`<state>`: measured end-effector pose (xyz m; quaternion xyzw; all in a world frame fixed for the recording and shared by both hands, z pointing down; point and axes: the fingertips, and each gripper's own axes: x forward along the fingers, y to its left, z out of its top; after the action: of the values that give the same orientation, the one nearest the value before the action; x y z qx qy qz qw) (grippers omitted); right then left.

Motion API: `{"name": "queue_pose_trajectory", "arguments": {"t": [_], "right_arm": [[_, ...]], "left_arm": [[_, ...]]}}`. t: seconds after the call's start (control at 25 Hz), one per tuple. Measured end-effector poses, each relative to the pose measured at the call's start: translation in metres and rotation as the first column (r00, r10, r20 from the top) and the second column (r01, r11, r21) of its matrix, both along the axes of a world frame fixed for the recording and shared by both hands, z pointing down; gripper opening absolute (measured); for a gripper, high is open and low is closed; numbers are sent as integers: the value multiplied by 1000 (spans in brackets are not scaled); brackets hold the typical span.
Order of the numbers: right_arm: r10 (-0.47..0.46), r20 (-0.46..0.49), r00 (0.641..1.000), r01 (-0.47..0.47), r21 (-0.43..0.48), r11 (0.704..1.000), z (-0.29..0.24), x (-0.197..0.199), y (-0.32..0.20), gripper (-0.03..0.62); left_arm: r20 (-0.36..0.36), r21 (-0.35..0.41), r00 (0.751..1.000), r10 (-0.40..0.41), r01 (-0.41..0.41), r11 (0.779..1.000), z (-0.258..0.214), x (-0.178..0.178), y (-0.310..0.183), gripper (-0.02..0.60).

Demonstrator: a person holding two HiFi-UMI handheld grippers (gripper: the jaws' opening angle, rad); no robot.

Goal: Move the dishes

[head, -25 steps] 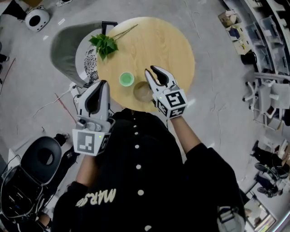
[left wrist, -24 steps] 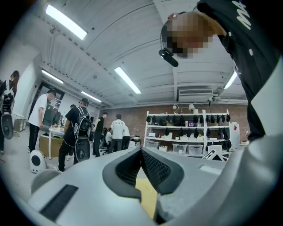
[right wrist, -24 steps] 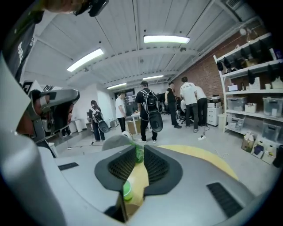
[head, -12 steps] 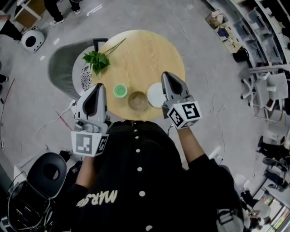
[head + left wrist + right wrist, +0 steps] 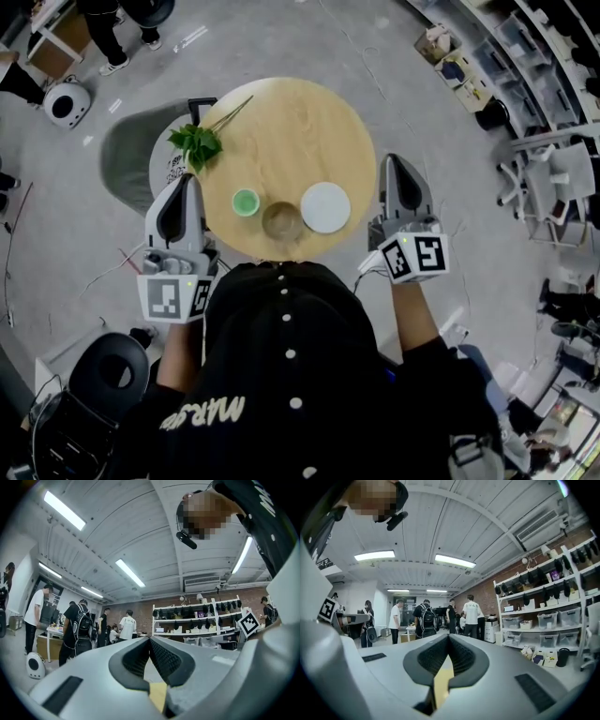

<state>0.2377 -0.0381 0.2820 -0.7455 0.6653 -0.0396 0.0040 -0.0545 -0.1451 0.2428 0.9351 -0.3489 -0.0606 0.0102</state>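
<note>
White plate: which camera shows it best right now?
Head view: the white plate lies whole and unobstructed on the table. Both gripper views look level across the room and show none of it.

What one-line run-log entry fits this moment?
left gripper: shut, empty | right gripper: shut, empty | table: white plate, glass bowl, green cup

upside-down lettering "mar" on black shirt, rest unreadable

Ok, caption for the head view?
Left gripper and right gripper, both shut, flank a round table holding plate, bowl, cup and sprig.
</note>
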Motion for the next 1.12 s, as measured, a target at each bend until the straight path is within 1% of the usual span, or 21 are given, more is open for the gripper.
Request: {"name": "queue_pose_trajectory", "arguments": {"t": [0.16, 0.28, 0.44, 0.64, 0.84, 1.0, 1.12], "right_arm": [[61, 14, 998, -62, 33, 998, -21, 22, 13, 1], [86, 10, 996, -87, 64, 994, -34, 30, 24, 2], [113, -22, 993, -110, 101, 989, -48, 35, 33, 2], [154, -66, 986, -146, 111, 983, -53, 46, 42, 2], [177, -91, 980, -164, 130, 978, -53, 57, 51, 2], [171, -125, 977, -151, 157, 976, -58, 52, 54, 2], [166, -130, 977, -147, 145, 978, -55, 50, 51, 2]], "left_arm": [[6, 26, 1000, -23, 23, 999, -11, -5, -14, 3], [9, 58, 1000, -26, 25, 998, -16, -8, -17, 3], [21, 77, 999, -27, 25, 997, -20, -11, -22, 3], [24, 99, 999, -33, 30, 995, -29, -15, -28, 3], [30, 107, 999, -33, 29, 994, -29, -15, -28, 3], [33, 105, 999, -31, 28, 994, -29, -15, -30, 3], [35, 104, 999, -28, 24, 994, -28, -14, -31, 3]]}}
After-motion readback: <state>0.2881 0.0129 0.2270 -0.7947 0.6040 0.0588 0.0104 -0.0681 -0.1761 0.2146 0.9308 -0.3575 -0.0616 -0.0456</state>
